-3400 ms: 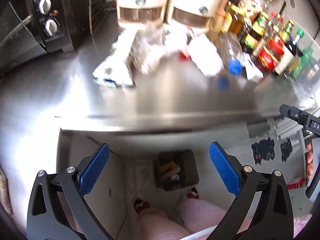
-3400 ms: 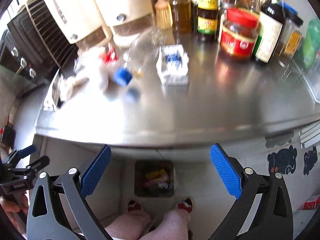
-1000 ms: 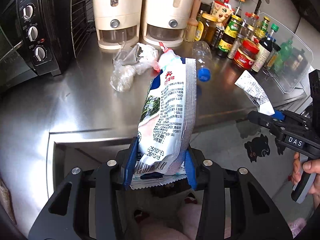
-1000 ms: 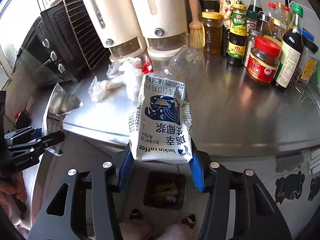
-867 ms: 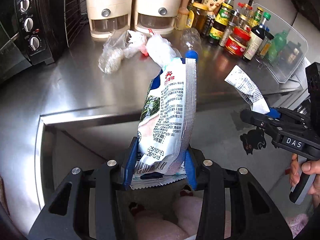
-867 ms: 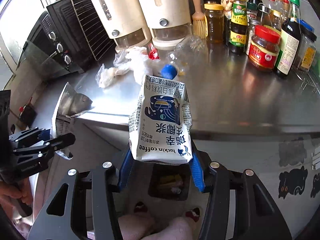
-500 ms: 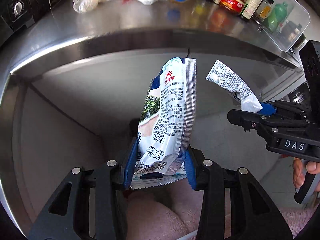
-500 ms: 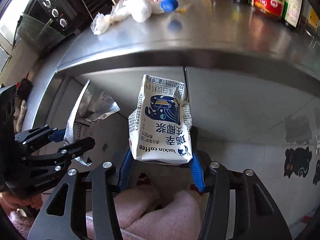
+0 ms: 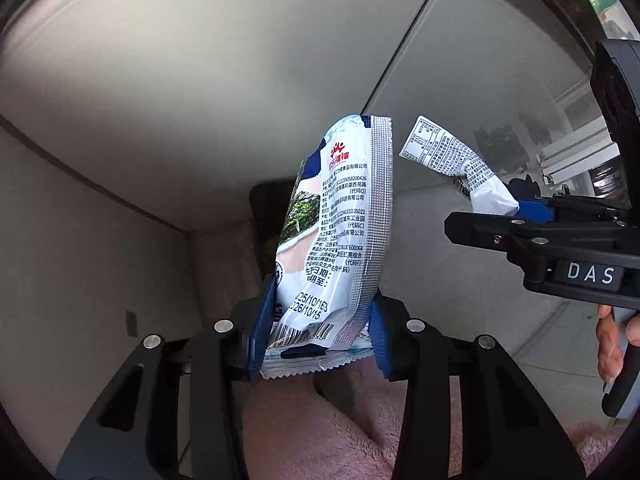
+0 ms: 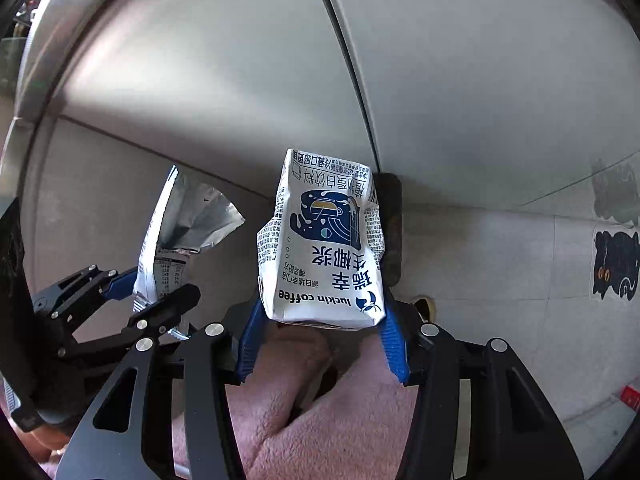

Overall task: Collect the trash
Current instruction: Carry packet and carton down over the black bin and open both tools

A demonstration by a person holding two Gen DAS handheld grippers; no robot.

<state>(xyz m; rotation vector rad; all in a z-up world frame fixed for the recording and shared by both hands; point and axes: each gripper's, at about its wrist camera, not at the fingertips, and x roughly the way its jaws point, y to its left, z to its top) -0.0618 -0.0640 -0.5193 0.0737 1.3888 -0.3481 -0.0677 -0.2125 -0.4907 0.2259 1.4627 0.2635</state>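
Here, left gripper (image 9: 320,336) clamps a snack wrapper (image 9: 336,240), right gripper (image 10: 320,336) a coconut-milk carton (image 10: 324,244); released early, both may miss the half-hidden dark bin (image 9: 268,208) at centre frame.

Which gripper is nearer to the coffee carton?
Right. The right gripper holds the coffee carton between its pads. The left gripper holds a snack bag beside it.
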